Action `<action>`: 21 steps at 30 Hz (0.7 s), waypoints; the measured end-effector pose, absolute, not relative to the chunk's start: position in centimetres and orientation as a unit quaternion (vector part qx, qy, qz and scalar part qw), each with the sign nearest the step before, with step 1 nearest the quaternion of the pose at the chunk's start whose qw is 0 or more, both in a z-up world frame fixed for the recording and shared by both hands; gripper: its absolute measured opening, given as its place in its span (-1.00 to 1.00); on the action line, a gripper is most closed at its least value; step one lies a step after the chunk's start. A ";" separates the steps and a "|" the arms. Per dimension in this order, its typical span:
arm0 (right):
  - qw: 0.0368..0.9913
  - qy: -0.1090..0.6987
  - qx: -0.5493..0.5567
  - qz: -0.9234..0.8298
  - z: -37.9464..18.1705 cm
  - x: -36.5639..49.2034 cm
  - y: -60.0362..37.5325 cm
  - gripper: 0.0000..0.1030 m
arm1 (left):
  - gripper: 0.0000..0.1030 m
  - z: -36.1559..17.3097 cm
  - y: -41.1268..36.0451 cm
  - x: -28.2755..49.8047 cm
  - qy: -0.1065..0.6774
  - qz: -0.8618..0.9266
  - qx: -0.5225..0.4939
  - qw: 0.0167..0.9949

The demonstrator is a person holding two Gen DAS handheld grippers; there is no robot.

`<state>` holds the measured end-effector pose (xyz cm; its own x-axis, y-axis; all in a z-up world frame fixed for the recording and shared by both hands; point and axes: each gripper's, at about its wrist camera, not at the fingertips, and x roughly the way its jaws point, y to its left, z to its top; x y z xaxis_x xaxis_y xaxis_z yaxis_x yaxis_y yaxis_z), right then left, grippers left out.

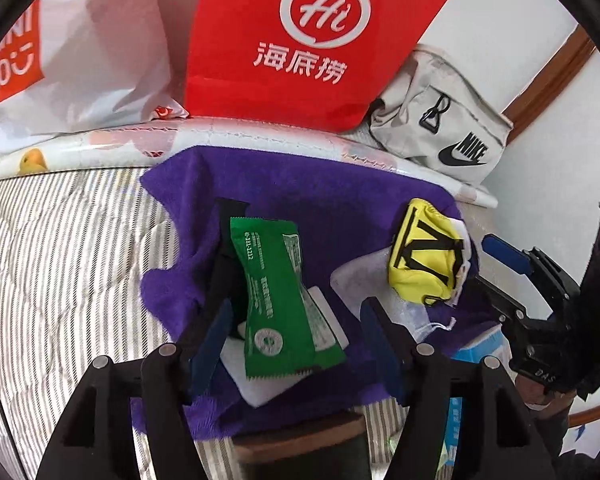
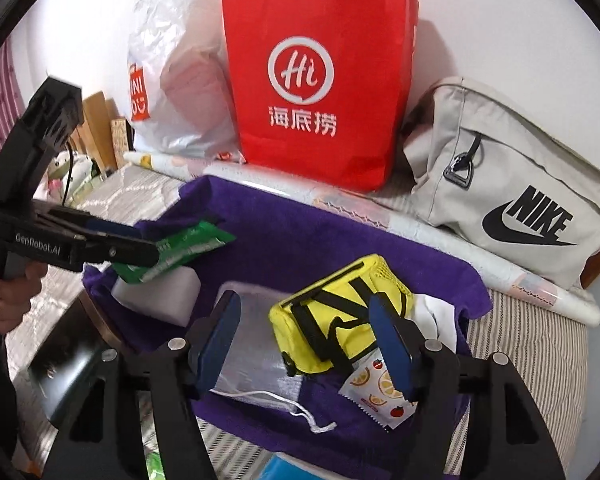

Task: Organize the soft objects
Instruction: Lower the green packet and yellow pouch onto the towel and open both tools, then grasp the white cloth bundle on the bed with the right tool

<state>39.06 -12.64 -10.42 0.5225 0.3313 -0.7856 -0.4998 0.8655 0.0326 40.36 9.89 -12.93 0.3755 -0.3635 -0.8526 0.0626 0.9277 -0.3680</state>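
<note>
Two grippers over a purple towel (image 2: 308, 240) spread on a striped bedcover (image 1: 68, 248). Left gripper (image 1: 296, 340): jaws wide apart, a green sachet (image 1: 280, 296) lying between them on a white sponge block (image 2: 160, 292); from the right-hand camera the sachet looks lifted at its far end, though contact with either pad is hard to judge. Right gripper (image 2: 308, 344): jaws also apart, straddling a yellow pouch with black straps (image 2: 336, 316); right blue pad just beside it, touching not certain. An orange-and-tomato printed packet (image 2: 380, 392) lies under that pad, beside a white drawstring bag (image 2: 256, 344). Behind, against the wall: red Haidilao paper bag (image 2: 320, 88), white plastic shopping bag (image 2: 180, 72), grey Nike bag (image 2: 512, 192).
</note>
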 end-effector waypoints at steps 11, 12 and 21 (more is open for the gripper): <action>0.871 0.428 -0.088 0.225 -8.0 35.5 -10.6 0.29 | 0.26 -11.2 11.6 35.6 0.523 -0.130 -0.143 0.830; 0.870 0.429 -0.090 0.224 -8.0 34.8 -10.3 0.29 | 0.26 -11.0 11.7 35.2 0.521 -0.129 -0.141 0.832; 0.855 0.462 -0.085 0.219 -8.5 29.4 -9.4 0.29 | 0.26 -10.0 12.8 31.3 0.508 -0.123 -0.130 0.842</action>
<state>29.40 -9.36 -8.46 0.4762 0.2964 -0.8279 -0.4540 0.8892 0.0572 31.25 12.85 -10.01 0.4531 -0.3395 -0.8243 0.0750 0.9359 -0.3442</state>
